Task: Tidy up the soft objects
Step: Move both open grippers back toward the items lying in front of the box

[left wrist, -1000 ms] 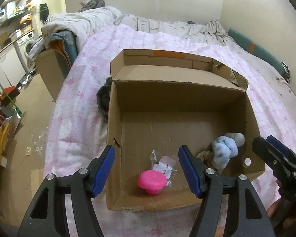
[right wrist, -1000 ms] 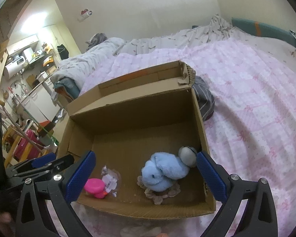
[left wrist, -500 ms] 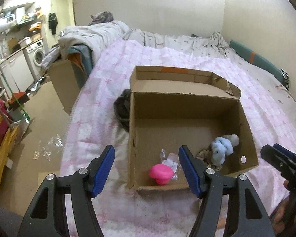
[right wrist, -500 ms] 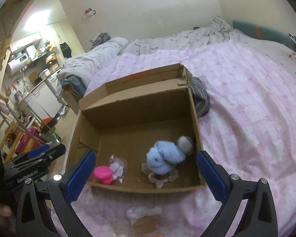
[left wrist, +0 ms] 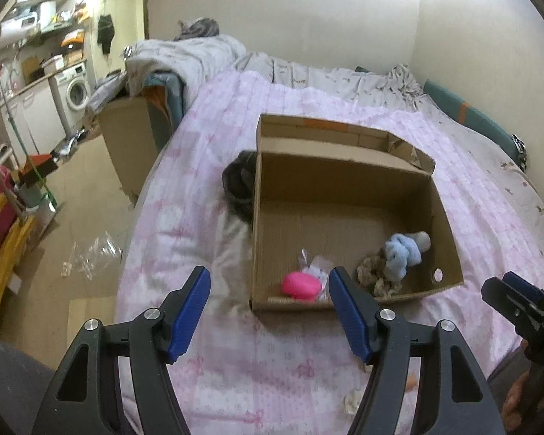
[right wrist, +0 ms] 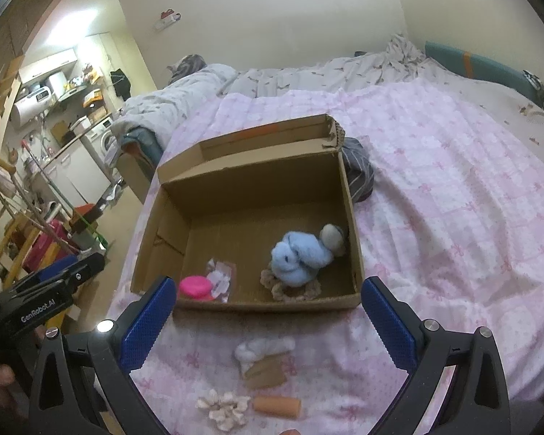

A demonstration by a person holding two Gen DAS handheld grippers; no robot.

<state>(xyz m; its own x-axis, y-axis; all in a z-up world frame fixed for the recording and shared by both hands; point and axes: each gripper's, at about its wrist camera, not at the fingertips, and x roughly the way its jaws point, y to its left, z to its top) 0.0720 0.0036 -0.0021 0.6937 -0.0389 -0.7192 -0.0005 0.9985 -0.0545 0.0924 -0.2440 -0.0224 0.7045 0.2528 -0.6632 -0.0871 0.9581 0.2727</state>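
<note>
An open cardboard box (left wrist: 348,291) (right wrist: 264,306) stands on the pink bedspread. Inside lie a pink round item (left wrist: 301,285) (right wrist: 196,287), a small plastic packet (right wrist: 221,277), a light blue plush (left wrist: 400,255) (right wrist: 301,259) and a brownish crocheted piece (right wrist: 290,291). My left gripper (left wrist: 270,311) is open and empty, held in front of the box's near left corner. My right gripper (right wrist: 268,322) is open and empty, in front of the box. Below it on the bed lie a white fluffy item with a tan tag (right wrist: 264,357), a cream scrunchie (right wrist: 225,409) and an orange cylinder (right wrist: 277,406).
A dark striped cloth (left wrist: 239,185) (right wrist: 359,172) lies against the box's far side. Grey bedding (left wrist: 199,58) is piled at the head of the bed. The bed's left edge drops to the floor with plastic wrap (left wrist: 90,253), a cardboard box (left wrist: 127,141) and a washing machine (left wrist: 76,90).
Both grippers have pulled back and up from the box, so it looks smaller and farther. The loose soft items on the bed in front of the box have come into the right wrist view.
</note>
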